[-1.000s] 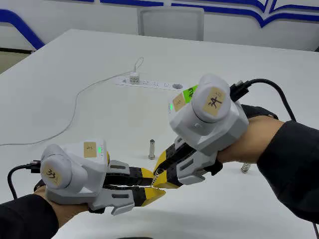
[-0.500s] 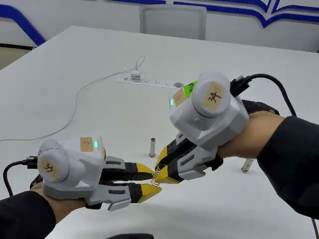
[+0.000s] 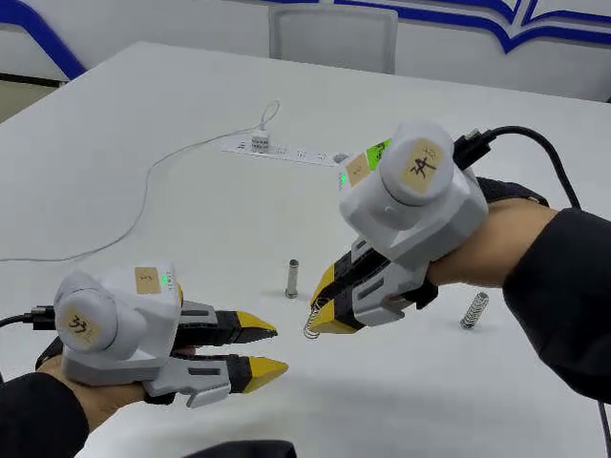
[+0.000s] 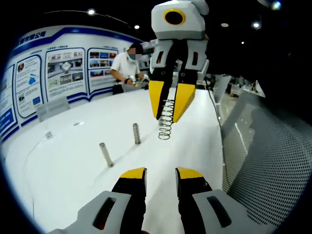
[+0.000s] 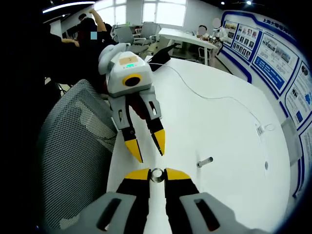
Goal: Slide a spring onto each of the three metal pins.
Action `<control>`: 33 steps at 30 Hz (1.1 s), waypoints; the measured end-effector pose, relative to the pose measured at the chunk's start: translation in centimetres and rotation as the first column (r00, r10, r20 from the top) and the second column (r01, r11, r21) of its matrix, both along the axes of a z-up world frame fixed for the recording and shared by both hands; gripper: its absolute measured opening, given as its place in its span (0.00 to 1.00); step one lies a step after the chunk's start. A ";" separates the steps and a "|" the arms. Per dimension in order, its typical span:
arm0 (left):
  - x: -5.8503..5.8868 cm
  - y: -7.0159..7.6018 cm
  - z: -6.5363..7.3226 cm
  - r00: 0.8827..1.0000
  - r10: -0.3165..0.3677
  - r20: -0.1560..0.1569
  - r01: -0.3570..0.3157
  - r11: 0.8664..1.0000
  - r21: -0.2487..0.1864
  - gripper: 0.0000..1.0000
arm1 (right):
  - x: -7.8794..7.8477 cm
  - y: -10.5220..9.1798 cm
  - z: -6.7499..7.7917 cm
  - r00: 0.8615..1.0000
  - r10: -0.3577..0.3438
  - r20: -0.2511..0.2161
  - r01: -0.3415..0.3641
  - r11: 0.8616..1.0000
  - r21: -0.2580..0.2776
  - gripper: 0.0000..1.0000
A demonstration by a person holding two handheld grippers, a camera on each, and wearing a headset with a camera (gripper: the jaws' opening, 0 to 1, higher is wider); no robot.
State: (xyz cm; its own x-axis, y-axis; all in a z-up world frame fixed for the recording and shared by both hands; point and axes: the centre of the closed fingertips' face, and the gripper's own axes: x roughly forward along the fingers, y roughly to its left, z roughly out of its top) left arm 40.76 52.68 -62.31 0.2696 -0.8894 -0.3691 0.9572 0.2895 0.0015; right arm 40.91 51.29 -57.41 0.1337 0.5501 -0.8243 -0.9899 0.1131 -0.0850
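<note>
Gripping a spring [image 3: 311, 325] by its upper coils, the right hand-held gripper [image 3: 322, 307] is clenched on it, the free end dangling just above the counter [image 3: 191, 219]; the step in hand looks like carrying this spring to the bare pin [image 3: 292, 278], which stands upright just above and left of the tips in the head view; next, the spring's open end would need lining up over the pin's top and lowering straight; the right hand slopes down from the upper right, tips aimed down-left; the left hand-held gripper [image 3: 278, 348] lies low at lower left, near level, jaws apart and empty; a second spring [image 3: 474, 309] stands at right, well apart.
</note>
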 end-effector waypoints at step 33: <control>-0.3 0.7 -0.9 0.999 0.036 -0.030 -0.036 0.999 0.003 0.31 | 10.0 0.2 -0.2 0.994 -0.100 0.045 0.102 0.993 -0.052 0.12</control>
